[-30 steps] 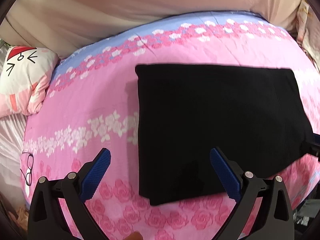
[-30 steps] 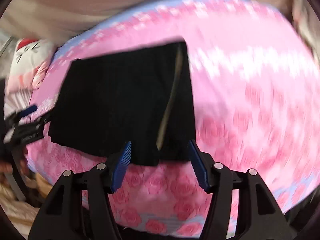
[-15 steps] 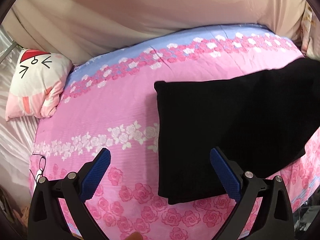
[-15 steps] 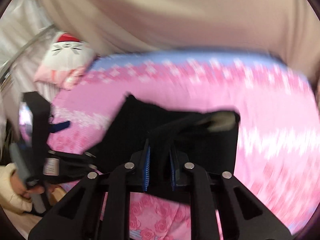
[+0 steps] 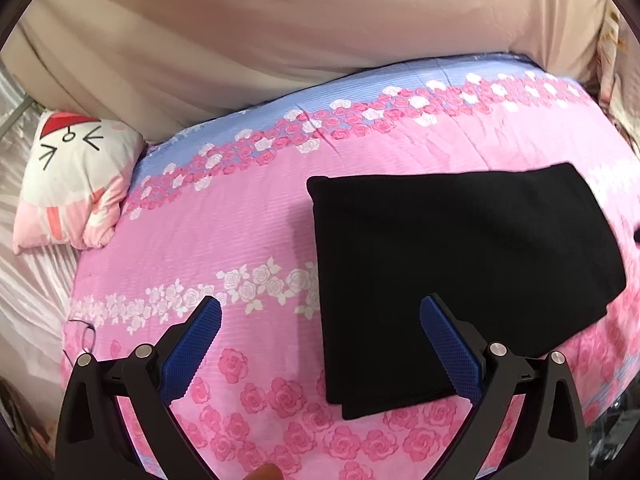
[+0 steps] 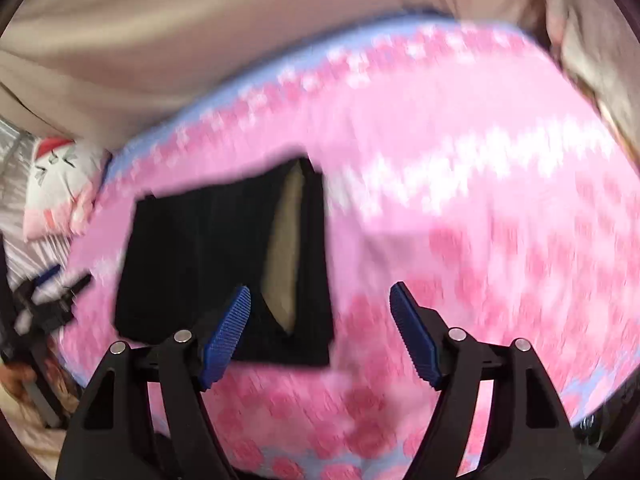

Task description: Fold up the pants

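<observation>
Pants (image 5: 460, 280) lie flat as a folded black rectangle on pink rose bedspread (image 5: 240, 220), tan lining showing at one edge. Left gripper (image 5: 320, 344) spread, nothing between. Right gripper (image 6: 320, 332) jaws just been opening, empty, clear of cloth. Step: fold released. Next, prob.: check edges square, smooth or halve again.

The right wrist view is smeared by motion, so the roses on the pink bedspread (image 6: 480, 220) blur into blotches. At nine o'clock there the left gripper (image 6: 52, 284) is cut off by the frame edge. In the left wrist view, the black pants (image 5: 460, 272) hide the bedspread beneath, and a dark shape (image 5: 637, 235) at three o'clock is clipped beyond recognition.
</observation>
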Demonstrator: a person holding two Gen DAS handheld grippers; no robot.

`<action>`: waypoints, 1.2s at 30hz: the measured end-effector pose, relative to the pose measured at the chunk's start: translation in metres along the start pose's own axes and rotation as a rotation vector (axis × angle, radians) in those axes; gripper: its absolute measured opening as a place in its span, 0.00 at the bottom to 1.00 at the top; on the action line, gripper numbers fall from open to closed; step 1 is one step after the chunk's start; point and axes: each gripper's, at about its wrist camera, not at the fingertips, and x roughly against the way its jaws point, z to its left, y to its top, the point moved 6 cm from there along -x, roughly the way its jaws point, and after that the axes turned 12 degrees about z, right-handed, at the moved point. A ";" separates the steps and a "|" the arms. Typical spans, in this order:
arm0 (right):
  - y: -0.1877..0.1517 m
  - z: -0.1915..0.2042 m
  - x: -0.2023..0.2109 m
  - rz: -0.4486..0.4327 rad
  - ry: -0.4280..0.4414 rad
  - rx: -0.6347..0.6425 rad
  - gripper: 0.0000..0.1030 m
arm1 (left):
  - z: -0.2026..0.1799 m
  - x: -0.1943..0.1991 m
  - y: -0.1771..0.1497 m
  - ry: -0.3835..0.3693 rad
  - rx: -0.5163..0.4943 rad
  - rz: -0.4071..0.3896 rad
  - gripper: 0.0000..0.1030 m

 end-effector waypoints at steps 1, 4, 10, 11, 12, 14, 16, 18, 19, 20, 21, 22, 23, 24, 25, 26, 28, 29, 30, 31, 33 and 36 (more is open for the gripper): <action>0.016 0.006 -0.010 0.017 0.023 0.023 0.69 | 0.000 -0.002 0.002 0.003 0.001 0.004 0.95; 0.052 0.009 -0.051 0.071 -0.009 0.040 0.69 | -0.005 -0.002 0.009 0.005 -0.025 -0.001 0.95; 0.060 0.043 -0.077 0.112 -0.134 0.217 0.08 | -0.019 -0.001 0.019 -0.012 -0.071 -0.016 0.95; 0.065 0.052 -0.064 0.077 -0.116 0.229 0.08 | -0.020 -0.002 0.020 -0.015 -0.071 -0.016 0.95; 0.073 0.059 -0.050 0.037 -0.105 0.237 0.08 | -0.021 -0.003 0.021 -0.018 -0.072 -0.015 0.95; 0.083 0.066 -0.031 -0.032 -0.115 0.258 0.08 | -0.022 -0.005 0.021 -0.022 -0.073 -0.011 0.95; 0.085 0.053 -0.045 -0.009 -0.162 0.259 0.09 | -0.024 -0.010 0.023 -0.028 -0.068 0.000 0.95; 0.075 0.029 -0.088 0.096 -0.207 0.236 0.13 | -0.025 -0.014 0.024 -0.042 -0.061 0.014 0.95; 0.070 0.020 -0.103 0.129 -0.214 0.221 0.24 | -0.026 -0.016 0.024 -0.047 -0.060 0.019 0.95; 0.068 0.015 -0.107 0.107 -0.199 0.206 0.26 | -0.027 -0.018 0.025 -0.053 -0.060 0.026 0.95; 0.068 0.015 -0.102 0.086 -0.194 0.189 0.30 | -0.028 -0.020 0.025 -0.054 -0.062 0.031 0.95; 0.069 0.012 -0.090 0.069 -0.206 0.148 0.41 | -0.028 -0.021 0.025 -0.053 -0.064 0.031 0.95; 0.069 0.014 -0.081 0.048 -0.200 0.120 0.45 | -0.029 -0.021 0.025 -0.053 -0.066 0.030 0.95; 0.065 0.018 -0.060 0.005 -0.158 0.097 0.45 | -0.030 -0.022 0.025 -0.053 -0.067 0.032 0.95; 0.060 0.022 -0.049 -0.012 -0.124 0.093 0.45 | -0.029 -0.023 0.026 -0.056 -0.066 0.034 0.95; 0.054 0.027 -0.039 -0.021 -0.092 0.095 0.44 | -0.029 -0.025 0.027 -0.058 -0.061 0.038 0.95; 0.032 0.041 -0.032 0.013 -0.061 0.142 0.44 | -0.028 -0.028 0.028 -0.062 -0.054 0.047 0.95; 0.021 0.047 -0.036 0.042 -0.068 0.175 0.44 | -0.028 -0.029 0.029 -0.063 -0.049 0.049 0.95; 0.005 0.049 -0.048 0.092 -0.108 0.222 0.44 | -0.028 -0.030 0.030 -0.064 -0.045 0.051 0.95; -0.004 0.047 -0.060 0.133 -0.147 0.245 0.43 | -0.028 -0.031 0.030 -0.066 -0.043 0.053 0.95; -0.018 0.040 -0.077 0.174 -0.190 0.265 0.38 | -0.030 -0.034 0.031 -0.066 -0.048 0.059 0.95; -0.010 0.039 -0.051 0.136 -0.128 0.205 0.08 | -0.029 -0.036 0.029 -0.063 -0.057 0.067 0.95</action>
